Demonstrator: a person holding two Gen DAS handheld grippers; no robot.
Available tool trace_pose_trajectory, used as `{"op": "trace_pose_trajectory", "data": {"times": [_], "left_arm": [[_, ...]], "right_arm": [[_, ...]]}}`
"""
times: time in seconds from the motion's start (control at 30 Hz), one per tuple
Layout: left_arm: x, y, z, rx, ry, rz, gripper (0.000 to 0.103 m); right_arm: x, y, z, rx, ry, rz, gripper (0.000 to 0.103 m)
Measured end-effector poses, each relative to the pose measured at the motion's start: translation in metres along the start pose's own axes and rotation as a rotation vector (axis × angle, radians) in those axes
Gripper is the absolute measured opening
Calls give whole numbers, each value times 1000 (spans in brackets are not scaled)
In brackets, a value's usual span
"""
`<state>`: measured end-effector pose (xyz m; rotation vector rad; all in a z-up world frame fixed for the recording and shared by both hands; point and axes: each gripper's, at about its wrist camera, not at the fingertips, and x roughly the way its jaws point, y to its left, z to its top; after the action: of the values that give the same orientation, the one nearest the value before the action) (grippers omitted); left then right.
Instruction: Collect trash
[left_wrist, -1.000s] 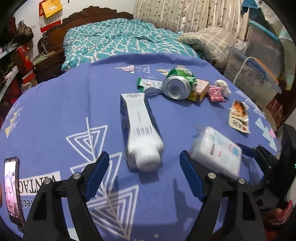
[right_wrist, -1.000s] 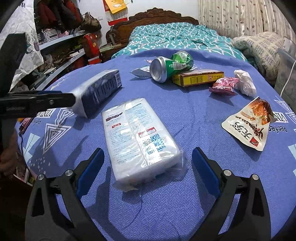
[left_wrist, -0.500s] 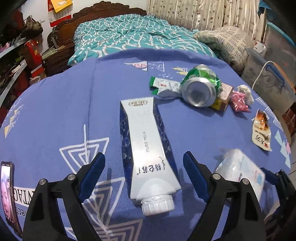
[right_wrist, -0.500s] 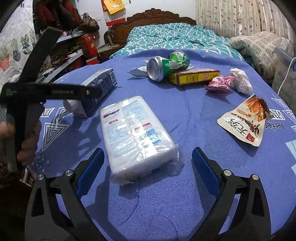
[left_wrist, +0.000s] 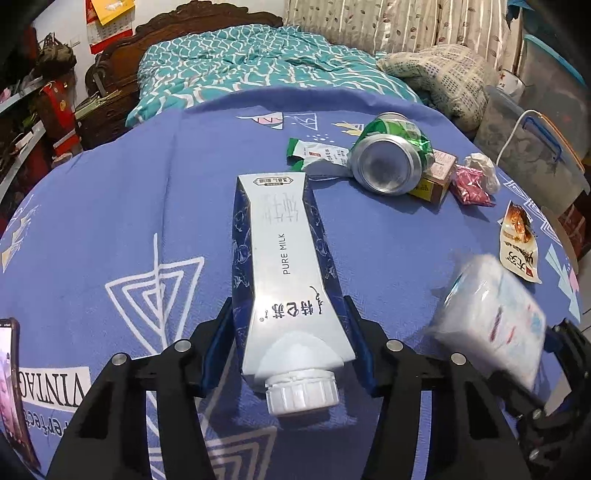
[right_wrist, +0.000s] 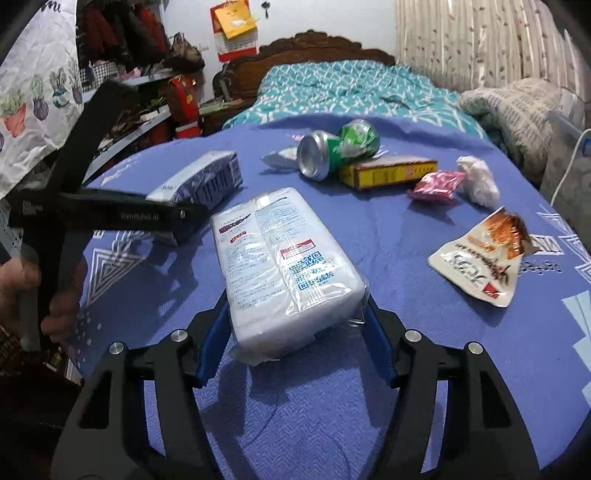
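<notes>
While its jaws are closing, the left gripper (left_wrist: 291, 332) is seen with both blue pads pressed against the sides of the milk carton (left_wrist: 284, 273), which lies flat on the blue tablecloth (left_wrist: 110, 206), cap toward the camera. The tissue pack (right_wrist: 284, 266) is likewise clamped near its end by the closing right gripper (right_wrist: 295, 328), beside the carton. Farther back on the cloth, a crushed can (right_wrist: 332, 151), a yellow box (right_wrist: 388, 171) and a snack wrapper (right_wrist: 484, 254) are left lying.
</notes>
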<state>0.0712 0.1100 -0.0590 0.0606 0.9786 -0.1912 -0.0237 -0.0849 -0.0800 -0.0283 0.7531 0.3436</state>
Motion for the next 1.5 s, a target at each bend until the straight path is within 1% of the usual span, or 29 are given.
{"op": "trace_pose_trajectory", "data": {"times": [0.13, 0.27, 0.43, 0.6, 0.73, 0.8, 0.83, 0.9, 0.93, 0.97, 1.0, 1.07, 1.23, 1.27, 1.3, 1.33, 1.37, 1.43, 1.5], "left_arm": [[-9, -3, -2, -7, -15, -41, 52], [-23, -21, -3, 34, -44, -103, 52], [-31, -69, -15, 164, -40, -220, 52], [-33, -121, -32, 310, -35, -316, 51], [-31, -148, -40, 391, -33, -370, 51], [-30, -161, -44, 429, -24, -393, 51], [-28, -168, -47, 451, -20, -398, 51], [-26, -177, -52, 478, -18, -386, 52], [-25, -181, -53, 487, -20, -373, 53], [-24, -183, -54, 493, -21, -363, 60], [-24, -184, -53, 494, -24, -355, 68], [-24, -183, -51, 486, -38, -343, 70], [-25, -181, -48, 480, -38, -318, 69], [-25, -181, -49, 481, -33, -311, 66], [-22, -182, -50, 484, -19, -318, 53], [-22, -182, -51, 486, -3, -337, 48], [-22, -182, -53, 487, -5, -335, 48], [-24, -185, -53, 498, -5, -337, 48], [-27, -188, -49, 491, -1, -373, 48]], "right_arm": [[-13, -14, -1, 51, -35, -28, 66], [-26, -37, -9, 125, -50, -65, 66], [-42, -63, -27, 216, -52, -113, 66], [-64, -87, -45, 292, -74, -183, 66], [-82, -111, -60, 363, -94, -261, 66], [-87, -123, -68, 403, -90, -289, 67], [-87, -127, -72, 416, -84, -297, 68], [-88, -130, -78, 434, -76, -313, 72], [-88, -131, -80, 441, -74, -316, 75], [-88, -130, -81, 444, -76, -313, 81], [-89, -129, -81, 441, -82, -311, 82], [-91, -124, -81, 424, -91, -322, 84], [-90, -117, -86, 375, -95, -330, 85], [-89, -115, -87, 361, -98, -332, 85], [-89, -114, -89, 345, -102, -337, 85], [-88, -113, -90, 328, -102, -341, 80], [-87, -112, -90, 314, -101, -344, 64], [-87, -112, -89, 296, -98, -342, 63], [-93, -116, -88, 317, -127, -329, 62]]}}
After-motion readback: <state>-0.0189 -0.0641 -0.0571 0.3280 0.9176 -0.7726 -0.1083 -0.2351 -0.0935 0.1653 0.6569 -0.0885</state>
